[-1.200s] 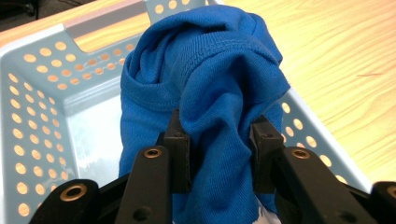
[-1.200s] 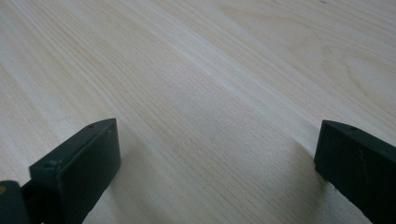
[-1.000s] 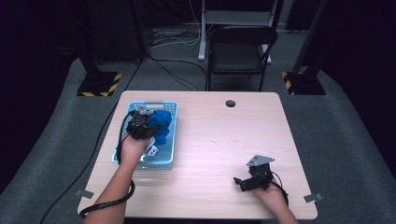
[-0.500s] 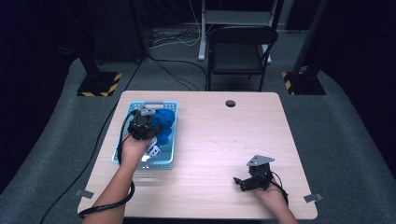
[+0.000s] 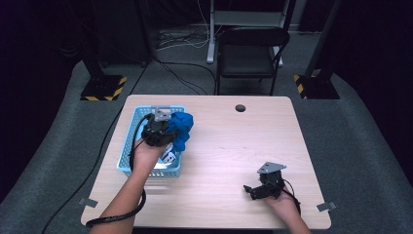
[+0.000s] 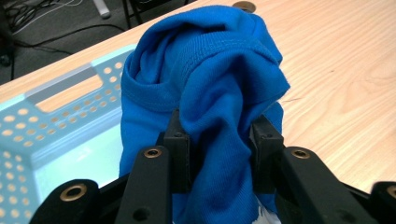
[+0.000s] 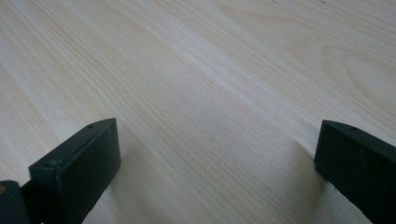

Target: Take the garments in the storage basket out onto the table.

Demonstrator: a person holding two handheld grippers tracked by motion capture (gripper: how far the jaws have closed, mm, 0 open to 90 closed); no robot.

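Fingers of the left gripper (image 6: pixel 217 154) pinch a bunched blue shirt (image 6: pixel 205 93) above the pale-blue basket (image 5: pixel 127 146), apparently to lift it out, while the right gripper (image 5: pixel 249 190), beyond the basket's right side, rests wide on the surface (image 5: pixel 234 146).

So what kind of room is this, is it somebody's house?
Probably not a house; it looks like a lab or recording studio. Dark walls surround one wooden table, yellow-and-black striped stand bases sit on grey carpet, and loose cables lie on the floor behind a black chair.
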